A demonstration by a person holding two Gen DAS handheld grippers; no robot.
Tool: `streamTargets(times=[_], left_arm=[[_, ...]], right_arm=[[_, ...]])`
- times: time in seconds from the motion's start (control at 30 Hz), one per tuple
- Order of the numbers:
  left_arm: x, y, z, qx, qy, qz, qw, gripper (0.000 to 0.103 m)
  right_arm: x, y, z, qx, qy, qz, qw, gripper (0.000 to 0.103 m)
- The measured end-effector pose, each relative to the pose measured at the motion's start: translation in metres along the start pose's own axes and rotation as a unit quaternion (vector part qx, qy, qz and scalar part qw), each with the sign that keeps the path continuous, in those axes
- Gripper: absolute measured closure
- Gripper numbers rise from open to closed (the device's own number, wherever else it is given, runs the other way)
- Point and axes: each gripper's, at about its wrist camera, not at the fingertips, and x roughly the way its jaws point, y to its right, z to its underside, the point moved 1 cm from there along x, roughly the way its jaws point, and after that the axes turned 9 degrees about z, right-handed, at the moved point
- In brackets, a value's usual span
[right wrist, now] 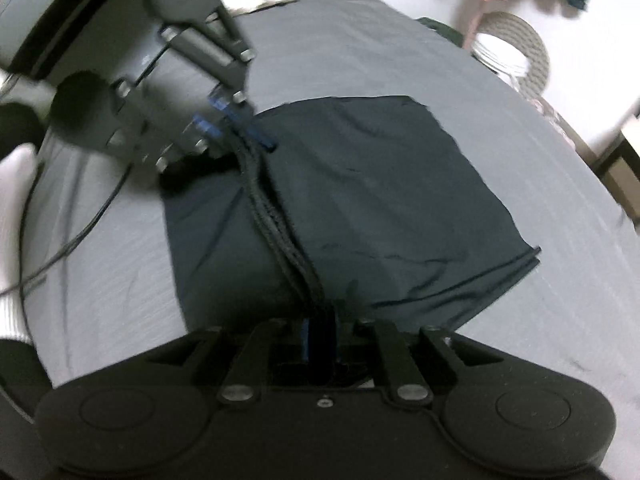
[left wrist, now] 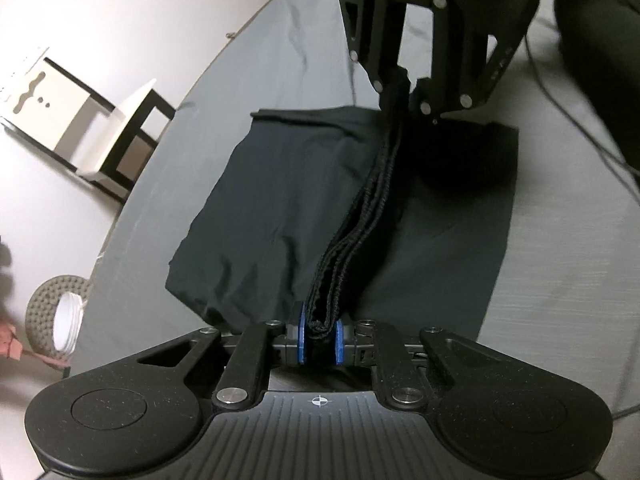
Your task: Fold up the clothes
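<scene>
A dark garment (left wrist: 280, 200) is spread on the grey sheet (left wrist: 288, 60), its ribbed waistband (left wrist: 360, 216) pinched taut between the left gripper (left wrist: 320, 340) and the right gripper (right wrist: 320, 336), both clamped on it

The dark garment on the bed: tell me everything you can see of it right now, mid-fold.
The dark garment looks like thin, smooth navy-black fabric with a ribbed black waistband. That band is stretched taut between the left gripper and the right gripper, each shut on one end. The cloth drapes down on both sides of the band onto the grey bedsheet, one side creased, the other flatter.
</scene>
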Motion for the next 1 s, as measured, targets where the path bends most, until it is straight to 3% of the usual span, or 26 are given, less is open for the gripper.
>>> streamTargets(times=[0.07,0.13,0.17,0.33,0.6,0.7,0.77,0.87,1.0], left_arm=[[0.005,0.002,0.001,0.016,-0.008,-0.024,0.9996,0.06],[0.006,0.006,0.004,0.032,-0.004,-0.068,0.9971,0.018],[0.006,0.007,0.005,0.037,-0.001,-0.089,0.9953,0.012],[0.001,0.004,0.013,0.006,0.002,-0.09,0.9959,0.01],[-0.027,0.029,0.026,0.017,0.033,-0.107,0.9935,0.01],[-0.041,0.046,0.029,0.045,0.054,-0.106,0.9918,0.01],[-0.051,0.061,0.031,0.09,0.067,-0.092,0.9894,0.01],[-0.053,0.089,0.033,0.193,0.041,-0.086,0.9765,0.01],[-0.04,0.115,0.034,0.293,-0.015,-0.116,0.9489,0.01]], right_arm=[[0.002,0.005,0.001,0.023,0.004,-0.005,1.0,0.089],[0.002,0.01,0.004,0.041,0.005,-0.009,0.999,0.084],[0.001,0.013,0.006,0.046,0.005,-0.007,0.999,0.08],[-0.009,0.023,0.012,0.078,0.033,0.008,0.996,0.069],[-0.036,0.041,0.017,0.121,0.079,0.049,0.988,0.059],[-0.051,0.028,0.019,0.069,0.072,0.033,0.994,0.059],[-0.063,0.007,0.024,0.006,0.071,0.018,0.997,0.059],[-0.078,-0.035,0.034,-0.083,0.061,0.013,0.995,0.059],[-0.08,-0.093,0.044,-0.169,0.038,0.092,0.981,0.059]])
